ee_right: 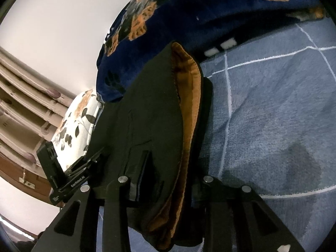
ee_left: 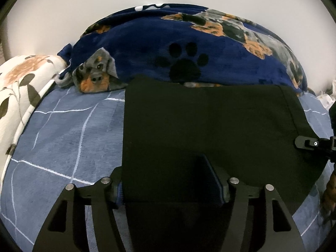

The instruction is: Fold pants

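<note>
A: Gripping the black pants [ee_left: 210, 130], the left gripper [ee_left: 168, 189] has its two fingers set wide on either side of the near cloth edge, so whether they actually pinch it I cannot tell.

B: And the right gripper [ee_right: 166, 180]?

A: Its own camera shows the fabric bunched between its fingers, with an orange-brown lining [ee_right: 187, 109] showing along the fold. It looks clamped on the pants. In the left view only its tip shows, touching the right edge of the cloth.

B: Where do the pants lie?

A: Mostly flat on a blue bedsheet [ee_left: 63, 138] crossed by thin white lines. Their far edge reaches a navy fleece blanket [ee_left: 147, 42] printed with dogs and a black paw print [ee_left: 182, 63].

B: What is beside that?

A: To the left of the blanket, a white quilt with brown flowers and dark leaves [ee_left: 19, 84] runs along the sheet's edge. A darker patch [ee_right: 302, 163] marks the sheet in the right view.

B: And the room?

A: A plain white wall [ee_left: 84, 6] stands behind the bed. The right view also shows beige curtain folds [ee_right: 21, 105] and a brown wooden piece with a metal latch [ee_right: 27, 182] below them.
</note>
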`<state>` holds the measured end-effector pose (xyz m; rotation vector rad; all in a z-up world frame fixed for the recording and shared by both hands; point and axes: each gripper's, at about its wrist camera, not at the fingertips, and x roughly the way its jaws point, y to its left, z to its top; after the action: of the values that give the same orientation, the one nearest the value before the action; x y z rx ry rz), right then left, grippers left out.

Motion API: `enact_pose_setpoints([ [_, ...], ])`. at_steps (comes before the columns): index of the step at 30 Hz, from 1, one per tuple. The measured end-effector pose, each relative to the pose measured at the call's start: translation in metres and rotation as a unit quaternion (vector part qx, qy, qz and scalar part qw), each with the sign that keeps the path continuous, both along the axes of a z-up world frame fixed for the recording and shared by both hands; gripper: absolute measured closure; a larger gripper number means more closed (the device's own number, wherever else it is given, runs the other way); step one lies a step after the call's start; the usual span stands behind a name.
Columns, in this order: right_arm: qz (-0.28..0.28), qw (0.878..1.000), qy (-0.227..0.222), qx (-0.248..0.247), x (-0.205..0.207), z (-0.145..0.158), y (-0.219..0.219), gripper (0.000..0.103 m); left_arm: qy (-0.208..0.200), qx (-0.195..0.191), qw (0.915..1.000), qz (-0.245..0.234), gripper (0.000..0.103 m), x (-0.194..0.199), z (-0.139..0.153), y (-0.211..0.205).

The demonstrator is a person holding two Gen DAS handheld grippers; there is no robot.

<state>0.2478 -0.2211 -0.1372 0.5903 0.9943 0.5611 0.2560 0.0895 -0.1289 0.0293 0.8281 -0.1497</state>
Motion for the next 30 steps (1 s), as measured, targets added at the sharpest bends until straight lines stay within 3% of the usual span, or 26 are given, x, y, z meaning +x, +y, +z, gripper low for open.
enact_pose_setpoints([
  [4, -0.004, 1.000, -0.006, -0.009, -0.001, 0.002, 0.002, 0.074, 0.002, 0.009, 0.9999, 0.012, 0.027, 0.002, -0.001, 0.001],
  [9, -0.001, 0.998, -0.032, -0.054, -0.007, 0.011, 0.015, 0.061, 0.004, 0.017, 0.9997, 0.020, 0.021, 0.002, 0.000, 0.002],
  [13, -0.033, 0.990, -0.057, -0.126, -0.022, 0.027, 0.024, 0.035, -0.012, 0.053, 0.9978, 0.037, 0.020, -0.007, 0.007, 0.000],
  [15, -0.059, 0.987, -0.077, -0.131, -0.036, 0.040, 0.020, 0.034, -0.032, 0.071, 0.9957, 0.051, 0.020, -0.019, 0.018, 0.000],
  [17, -0.079, 0.983, -0.093, -0.135, -0.052, 0.052, 0.017, 0.025, -0.042, 0.065, 0.9953, 0.057, 0.018, -0.029, 0.028, 0.002],
  [22, -0.077, 0.980, -0.122, -0.137, -0.093, 0.079, 0.019, 0.022, -0.082, 0.081, 0.9901, 0.081, 0.011, -0.061, 0.066, -0.002],
  [26, -0.065, 0.980, -0.134, -0.133, -0.123, 0.093, 0.023, 0.020, -0.119, 0.077, 0.9873, 0.072, 0.003, -0.087, 0.095, -0.011],
  [30, -0.067, 0.981, -0.140, -0.119, -0.143, 0.107, 0.023, 0.019, -0.174, 0.096, 0.9762, 0.088, 0.000, -0.122, 0.130, -0.023],
])
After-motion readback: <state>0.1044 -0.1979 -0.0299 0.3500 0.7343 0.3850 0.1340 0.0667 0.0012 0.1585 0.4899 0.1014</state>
